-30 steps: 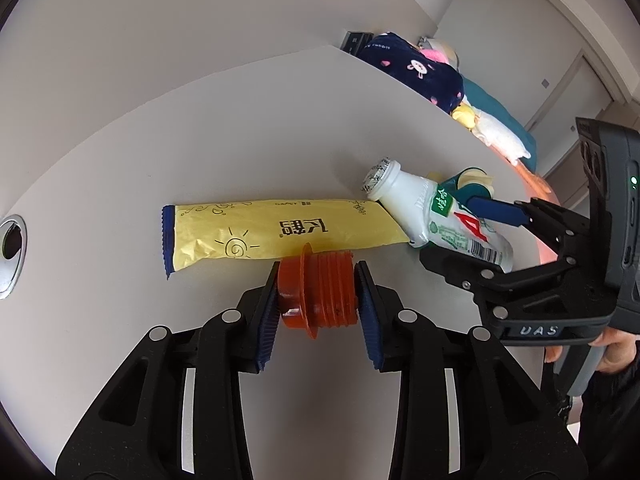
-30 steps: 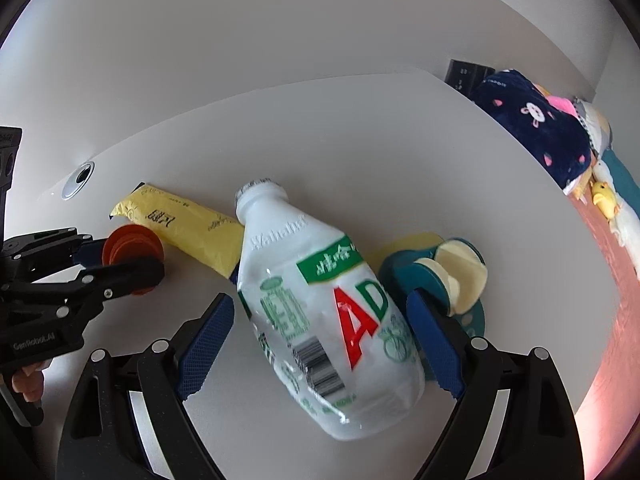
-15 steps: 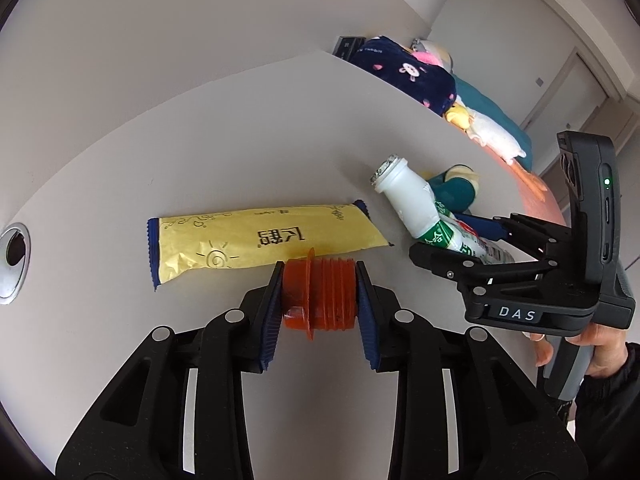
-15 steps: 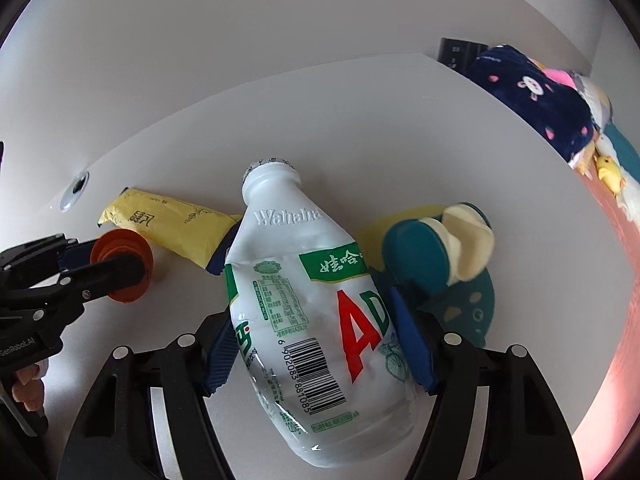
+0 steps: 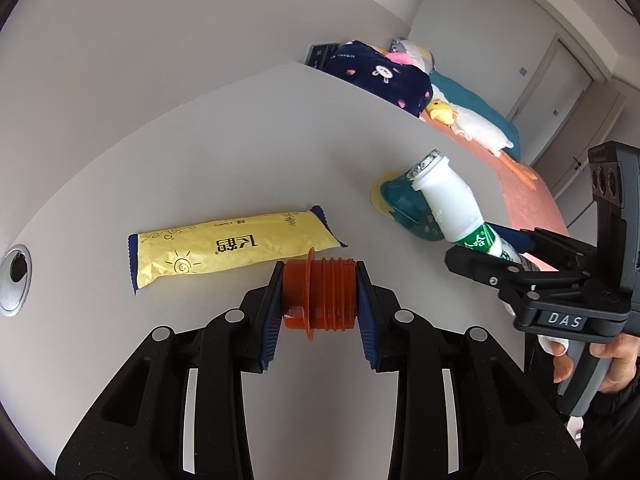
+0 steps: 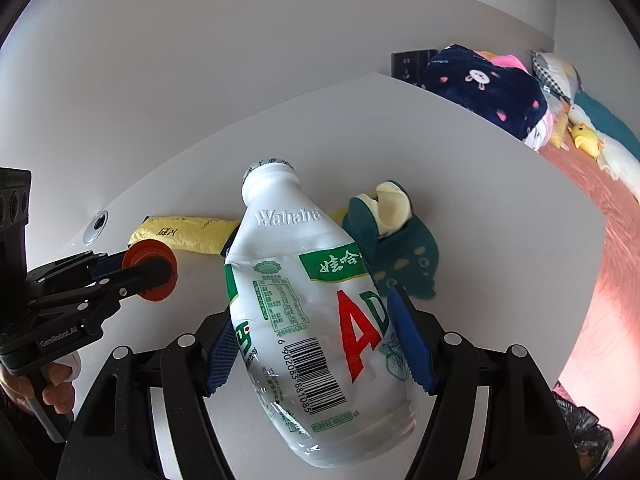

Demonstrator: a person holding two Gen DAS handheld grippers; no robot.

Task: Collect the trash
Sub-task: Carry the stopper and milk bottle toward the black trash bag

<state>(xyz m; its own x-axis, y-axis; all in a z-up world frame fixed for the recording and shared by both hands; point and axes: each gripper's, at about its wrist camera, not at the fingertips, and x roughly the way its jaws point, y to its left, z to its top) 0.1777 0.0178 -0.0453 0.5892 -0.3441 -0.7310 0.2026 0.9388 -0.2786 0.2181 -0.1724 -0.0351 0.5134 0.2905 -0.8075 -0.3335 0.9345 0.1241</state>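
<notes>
Take the yellow wrapper (image 5: 232, 250) as your landmark: it lies flat on the white worktop (image 5: 240, 152), its long axis running left to right across the left wrist view, a crinkly foil sachet with dark blue serrated ends and a printed sun.

Just in front of its right half, your left gripper (image 5: 318, 300) pinches the orange cap (image 5: 318, 296) end to end between its blue ribbed pads. The cap is hard ribbed plastic with a thin flange, its axis lying across the jaws and roughly parallel to the wrapper.

To the right of the wrapper, your right gripper (image 6: 316, 340) has just closed its jaws onto the white bottle (image 6: 312, 312), and the pads now press on both sides of its body. The bottle is thin, dented plastic, glossy, with a green and red label and a barcode; its open neck points away from the jaws and upward. From the left wrist view it looks lifted clear of the worktop.

Beyond the bottle sits a teal toy (image 6: 394, 248) with a cream piece on top, soft-edged and matte.

The wrapper is the trash still lying loose. It sits directly ahead of your left jaws and closer to them than to the right, but both are full, so I judge you must drop a load first. A black bag (image 6: 580, 436) shows at the lower right of the right wrist view.
</notes>
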